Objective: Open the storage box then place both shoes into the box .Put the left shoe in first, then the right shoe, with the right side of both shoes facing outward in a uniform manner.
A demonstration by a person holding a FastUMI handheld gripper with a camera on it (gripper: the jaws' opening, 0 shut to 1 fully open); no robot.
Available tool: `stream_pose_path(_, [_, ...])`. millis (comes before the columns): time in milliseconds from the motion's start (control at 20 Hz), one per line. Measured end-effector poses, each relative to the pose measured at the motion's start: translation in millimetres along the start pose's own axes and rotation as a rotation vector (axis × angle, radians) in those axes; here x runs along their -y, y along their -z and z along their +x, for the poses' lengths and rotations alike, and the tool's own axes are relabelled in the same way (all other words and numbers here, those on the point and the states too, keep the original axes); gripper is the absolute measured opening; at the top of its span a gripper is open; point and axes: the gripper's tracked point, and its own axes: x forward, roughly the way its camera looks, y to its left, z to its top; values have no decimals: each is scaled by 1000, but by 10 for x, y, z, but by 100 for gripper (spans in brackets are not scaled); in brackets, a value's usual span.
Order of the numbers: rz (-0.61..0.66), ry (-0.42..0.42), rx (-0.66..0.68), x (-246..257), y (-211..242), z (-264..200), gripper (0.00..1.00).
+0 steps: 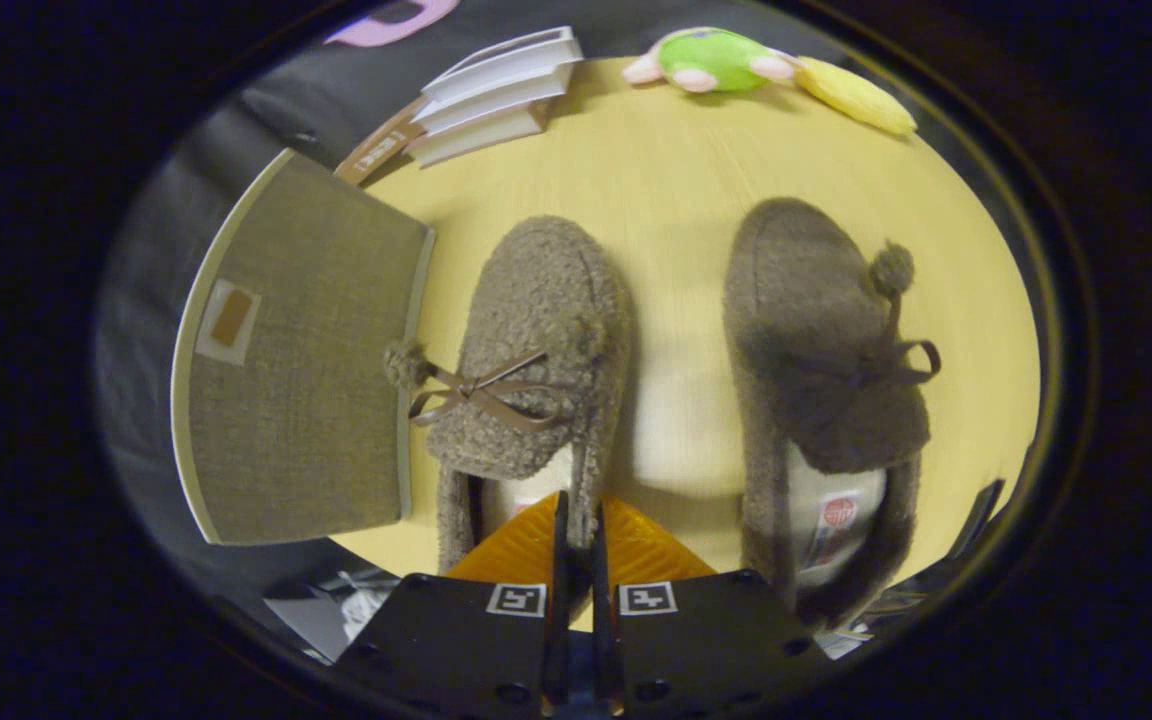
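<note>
1. The gripper (576, 520) is seen clenched on the right side wall of the left shoe (536, 370).
2. The right shoe (821, 380) is set beside it on the table (666, 190).
3. The storage box (301, 350), lid closed, is touched by the left shoe's pompom.

Two fuzzy slippers (536, 350) (821, 370), one storage box (301, 350), three books (496, 95), one plush toy (716, 58), one claw (576, 520).
</note>
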Motion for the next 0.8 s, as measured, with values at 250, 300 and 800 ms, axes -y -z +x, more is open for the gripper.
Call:
stream_pose_path(250, [42,-51,14,6,13,-17,6])
stream_pose_path(300, [50,-56,21,11,21,-7,6])
stream_pose_path(800, [241,-219,39,-109,-48,-322,4])
